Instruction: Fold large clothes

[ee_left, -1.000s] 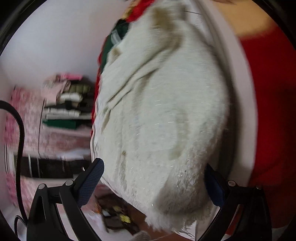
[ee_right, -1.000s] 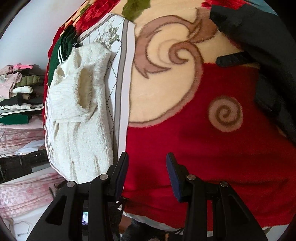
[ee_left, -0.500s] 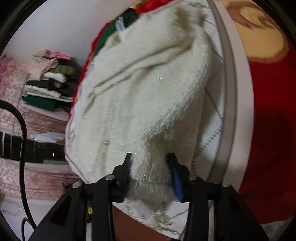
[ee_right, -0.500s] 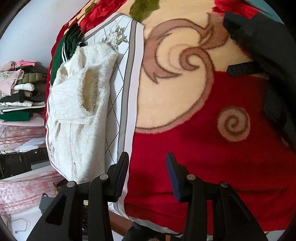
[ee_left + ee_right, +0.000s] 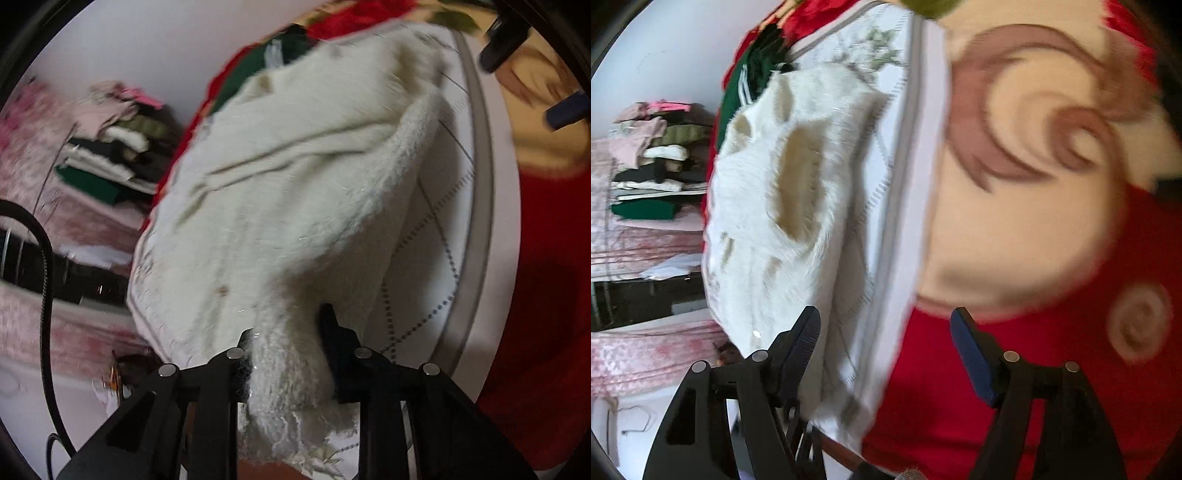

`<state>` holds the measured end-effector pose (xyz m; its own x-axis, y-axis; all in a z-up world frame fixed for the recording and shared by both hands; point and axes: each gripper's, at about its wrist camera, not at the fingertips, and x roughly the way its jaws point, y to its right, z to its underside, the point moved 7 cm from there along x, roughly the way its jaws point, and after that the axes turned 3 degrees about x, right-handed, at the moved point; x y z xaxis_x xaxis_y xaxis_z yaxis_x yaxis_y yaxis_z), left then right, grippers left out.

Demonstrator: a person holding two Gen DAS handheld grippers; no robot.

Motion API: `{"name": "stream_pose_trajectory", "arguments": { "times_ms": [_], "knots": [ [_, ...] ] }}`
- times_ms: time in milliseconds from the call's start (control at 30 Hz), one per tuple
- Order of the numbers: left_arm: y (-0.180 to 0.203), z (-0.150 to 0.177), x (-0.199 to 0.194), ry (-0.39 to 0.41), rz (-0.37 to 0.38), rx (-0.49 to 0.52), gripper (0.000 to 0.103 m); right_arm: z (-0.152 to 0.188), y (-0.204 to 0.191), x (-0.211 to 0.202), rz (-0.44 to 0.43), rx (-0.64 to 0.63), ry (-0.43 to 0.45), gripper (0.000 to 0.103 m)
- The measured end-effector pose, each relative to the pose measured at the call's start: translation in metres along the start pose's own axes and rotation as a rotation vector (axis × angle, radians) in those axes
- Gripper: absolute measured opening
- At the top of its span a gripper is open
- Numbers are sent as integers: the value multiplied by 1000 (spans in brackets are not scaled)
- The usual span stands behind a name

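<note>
Red-and-cream blanket [image 5: 1015,236] covers the bed, a white quilted sheet [image 5: 886,206] on it. Left gripper [image 5: 286,354] is closing on the fluffy hem of the white sweater [image 5: 280,192] lying on that sheet; right gripper [image 5: 884,350] is opening, nothing between. Sweater looks soft, light, floppy; best pinched at hem corners.

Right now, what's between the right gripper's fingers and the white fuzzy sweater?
Right wrist view: the right gripper, jaws opening and holding nothing, sits just off the white fuzzy sweater. Only the white patterned sheet lies between.
</note>
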<state>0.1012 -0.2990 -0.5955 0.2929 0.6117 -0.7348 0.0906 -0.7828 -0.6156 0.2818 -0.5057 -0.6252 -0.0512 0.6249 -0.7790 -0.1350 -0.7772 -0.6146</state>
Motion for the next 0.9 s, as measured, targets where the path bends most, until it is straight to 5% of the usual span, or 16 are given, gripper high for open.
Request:
{"name": "stream_pose_trajectory", "arguments": {
  "times_ms": [100,167,267,433,500,567,633,900],
  "knots": [
    [-12,3,-8,-11,-39,-76,18,-23,-17,16,-121,14,20,75],
    [-12,5,-6,-52,-31,-127,18,-38,-25,27,-174,27,30,87],
    [-13,4,5,-83,-14,-151,17,-55,-31,45,-238,57,21,90],
    [-22,4,14,-98,7,-165,17,-75,-40,96,-319,147,-89,91],
    [-26,1,13,-98,19,-157,16,-80,-46,110,-335,171,-88,82],
    [-33,-1,11,-97,39,-163,15,-83,-54,121,-287,181,-94,40],
    [-41,-6,10,-91,63,-174,14,-85,-62,121,-255,193,-68,28],
    [-114,-19,14,-83,219,-294,13,-86,-159,80,-185,84,5,21]
  ]
}}
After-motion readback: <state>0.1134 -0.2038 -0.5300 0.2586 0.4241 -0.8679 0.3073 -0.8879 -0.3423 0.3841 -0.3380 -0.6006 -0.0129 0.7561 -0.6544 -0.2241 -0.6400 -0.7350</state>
